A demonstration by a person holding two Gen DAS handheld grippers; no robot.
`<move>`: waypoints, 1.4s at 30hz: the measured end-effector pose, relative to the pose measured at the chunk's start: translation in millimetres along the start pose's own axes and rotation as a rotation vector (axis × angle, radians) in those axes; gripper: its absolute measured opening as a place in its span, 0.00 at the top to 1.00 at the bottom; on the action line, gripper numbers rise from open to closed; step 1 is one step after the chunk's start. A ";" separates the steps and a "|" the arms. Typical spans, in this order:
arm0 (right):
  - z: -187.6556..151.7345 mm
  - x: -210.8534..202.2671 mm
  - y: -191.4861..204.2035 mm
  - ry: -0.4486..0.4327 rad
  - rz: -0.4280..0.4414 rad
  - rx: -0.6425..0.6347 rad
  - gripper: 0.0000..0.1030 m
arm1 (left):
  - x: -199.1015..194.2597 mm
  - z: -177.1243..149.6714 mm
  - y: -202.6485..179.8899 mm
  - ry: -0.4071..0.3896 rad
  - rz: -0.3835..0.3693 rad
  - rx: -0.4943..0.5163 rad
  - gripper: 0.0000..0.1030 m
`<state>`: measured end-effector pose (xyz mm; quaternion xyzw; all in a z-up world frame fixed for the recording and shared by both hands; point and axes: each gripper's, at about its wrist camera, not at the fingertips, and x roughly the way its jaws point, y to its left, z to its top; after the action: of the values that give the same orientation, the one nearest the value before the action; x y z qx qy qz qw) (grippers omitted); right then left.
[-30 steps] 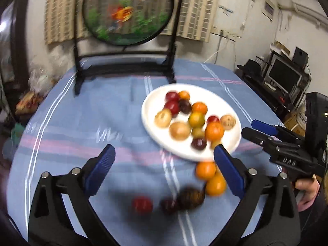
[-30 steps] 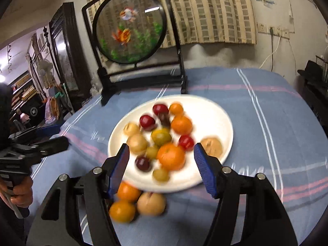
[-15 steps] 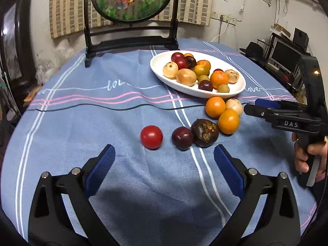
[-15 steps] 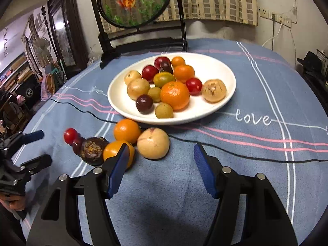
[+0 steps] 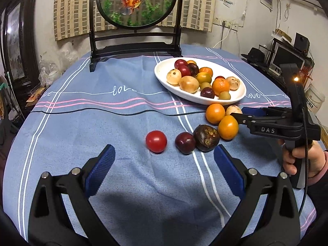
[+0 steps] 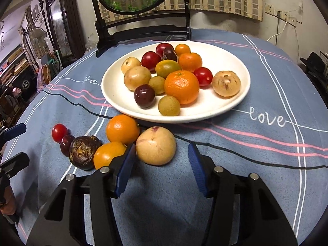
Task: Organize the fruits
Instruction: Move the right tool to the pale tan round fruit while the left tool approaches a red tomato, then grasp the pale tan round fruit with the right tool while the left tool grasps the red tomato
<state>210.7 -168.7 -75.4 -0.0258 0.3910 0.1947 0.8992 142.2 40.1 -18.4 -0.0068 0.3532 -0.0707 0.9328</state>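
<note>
Both claws have sunk toward the desk since a second ago, and the right claw has just been closing its jaws, nothing pressed between them yet. The pale fruit lies just ahead at 12 o'clock, beside an orange at 10. The left claw gapes empty. Beyond sits the white plate. A crooked close could nudge the pale fruit rolling.

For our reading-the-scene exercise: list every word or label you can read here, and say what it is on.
"love" – stitched on the blue tablecloth, repeated along its white line.
"DAS" – on the right gripper body.
Bucket label at the right edge: too small to read.
</note>
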 end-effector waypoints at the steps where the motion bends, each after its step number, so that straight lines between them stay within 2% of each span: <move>1: 0.7 0.6 1.1 -0.002 -0.004 -0.004 0.49 | 0.0 0.1 1.0 0.001 0.001 -0.004 0.04; 17: 10.2 16.4 -7.6 0.049 0.036 0.108 0.50 | 5.4 -0.8 2.3 0.017 0.054 -0.001 0.04; 24: 11.2 17.7 -3.5 0.053 0.009 0.105 0.50 | 7.2 -0.4 8.3 0.023 0.068 -0.028 0.04; 26: 10.9 17.4 -3.1 0.055 -0.001 0.102 0.52 | 7.9 -0.6 9.1 0.025 0.077 -0.030 0.04; 28: 10.6 16.6 -1.3 0.058 -0.001 0.095 0.59 | 8.2 -0.9 10.3 0.024 0.083 -0.035 0.04; 32: 8.1 11.1 -0.5 0.065 0.004 0.097 0.59 | 11.6 -1.3 13.0 0.032 0.091 -0.046 0.04; 38: 2.9 -9.1 -16.6 0.040 0.044 0.190 0.59 | 16.6 0.2 10.5 0.019 0.078 -0.037 0.05; 41: 2.4 -16.9 -18.6 0.025 0.056 0.201 0.59 | 26.0 6.7 10.6 0.027 0.046 -0.051 0.17; 42: 2.6 -18.1 -17.7 0.023 0.056 0.199 0.59 | 28.9 7.8 10.7 0.031 0.044 -0.050 0.25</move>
<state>207.9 -190.5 -62.5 0.0725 0.4192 0.1795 0.8870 170.2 46.5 -32.3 -0.0214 0.3693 -0.0414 0.9281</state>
